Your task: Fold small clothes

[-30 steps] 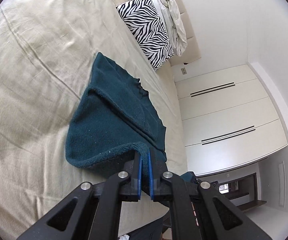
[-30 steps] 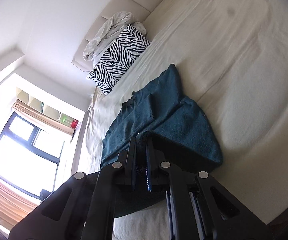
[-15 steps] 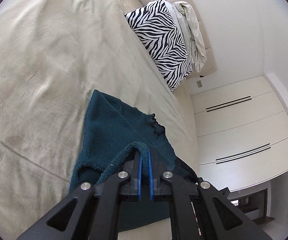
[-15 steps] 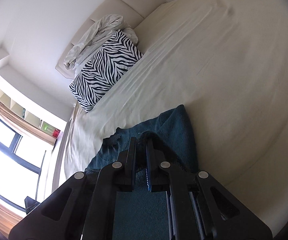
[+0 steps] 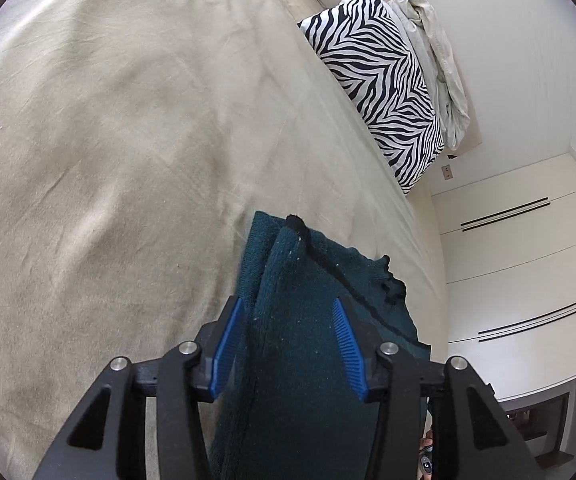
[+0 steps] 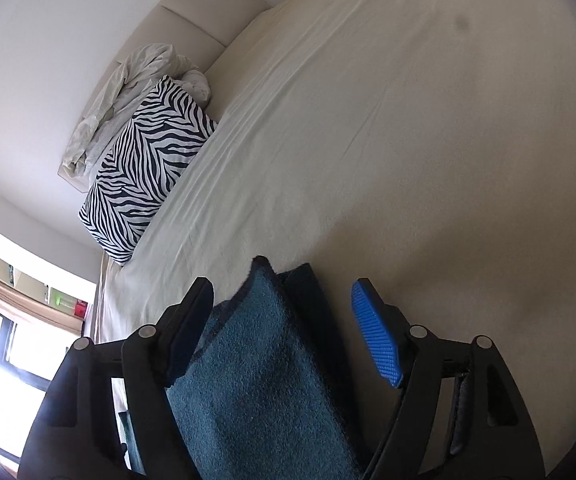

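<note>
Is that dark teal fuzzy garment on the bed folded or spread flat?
Folded: the dark teal fuzzy garment lies doubled on the beige bedsheet, one layer's edge over another.

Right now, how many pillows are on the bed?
1. A zebra-print pillow leans at the head of the bed, against the headboard, with a crumpled pale sheet bunched behind it. That sheet could hide another pillow.

The dark teal garment (image 5: 311,344) is thick, fuzzy cloth, like a towel. The bed sheet (image 5: 128,140) is soft, matt beige cloth with small wrinkles. The zebra pillow (image 5: 383,80) is smooth printed cloth. The left gripper (image 5: 288,320) is matt black plastic with shiny metal screws and bumpy blue pads (image 5: 347,344).
</note>
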### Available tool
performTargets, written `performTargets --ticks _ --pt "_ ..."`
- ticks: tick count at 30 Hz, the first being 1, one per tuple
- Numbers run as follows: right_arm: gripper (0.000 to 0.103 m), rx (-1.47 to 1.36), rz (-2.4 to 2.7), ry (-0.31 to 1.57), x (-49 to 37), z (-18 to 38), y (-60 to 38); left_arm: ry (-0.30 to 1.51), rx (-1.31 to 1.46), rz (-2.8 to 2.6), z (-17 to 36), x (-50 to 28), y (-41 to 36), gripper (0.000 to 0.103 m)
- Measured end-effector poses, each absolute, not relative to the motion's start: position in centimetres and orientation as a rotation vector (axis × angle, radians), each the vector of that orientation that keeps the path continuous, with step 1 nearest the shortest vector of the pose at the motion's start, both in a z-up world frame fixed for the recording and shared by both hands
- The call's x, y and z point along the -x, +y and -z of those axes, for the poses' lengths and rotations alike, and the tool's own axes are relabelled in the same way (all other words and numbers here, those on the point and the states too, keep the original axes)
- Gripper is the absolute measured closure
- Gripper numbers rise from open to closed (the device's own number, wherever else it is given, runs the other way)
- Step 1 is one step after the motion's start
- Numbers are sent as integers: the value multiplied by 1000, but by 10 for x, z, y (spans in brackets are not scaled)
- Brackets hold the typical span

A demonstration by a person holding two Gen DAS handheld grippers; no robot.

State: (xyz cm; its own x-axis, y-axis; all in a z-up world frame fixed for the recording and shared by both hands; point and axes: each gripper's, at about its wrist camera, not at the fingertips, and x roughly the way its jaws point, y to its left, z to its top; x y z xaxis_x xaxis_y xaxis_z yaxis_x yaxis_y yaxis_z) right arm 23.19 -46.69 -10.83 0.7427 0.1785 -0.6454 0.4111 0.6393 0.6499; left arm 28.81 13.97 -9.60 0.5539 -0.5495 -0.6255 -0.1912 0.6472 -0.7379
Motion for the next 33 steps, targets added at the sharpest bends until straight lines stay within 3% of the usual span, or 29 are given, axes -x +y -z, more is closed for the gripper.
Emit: performTargets --ticks 7,10,13,16,19,22,27,33 --pt "34 -655 128 807 -165 84 -439 961 681 232 87 -246 118 54" --pt "42 -523 103 839 -141 79 -417 970 635 214 96 -230 113 54" --pt "54 -428 82 872 -129 81 -402 959 585 213 99 -215 105 55" --pt "74 -433 104 914 -119 92 -405 953 528 206 97 -207 96 55" --pt "82 -464 99 912 -110 96 -412 952 508 202 97 -203 92 55" --pt "97 -455 114 907 -105 94 -412 956 492 199 98 -200 91 55" --pt "98 -507 132 900 -93 95 -420 981 428 174 101 -199 87 73" --pt "98 -581 138 898 -82 109 -427 1003 385 183 108 -195 85 84"
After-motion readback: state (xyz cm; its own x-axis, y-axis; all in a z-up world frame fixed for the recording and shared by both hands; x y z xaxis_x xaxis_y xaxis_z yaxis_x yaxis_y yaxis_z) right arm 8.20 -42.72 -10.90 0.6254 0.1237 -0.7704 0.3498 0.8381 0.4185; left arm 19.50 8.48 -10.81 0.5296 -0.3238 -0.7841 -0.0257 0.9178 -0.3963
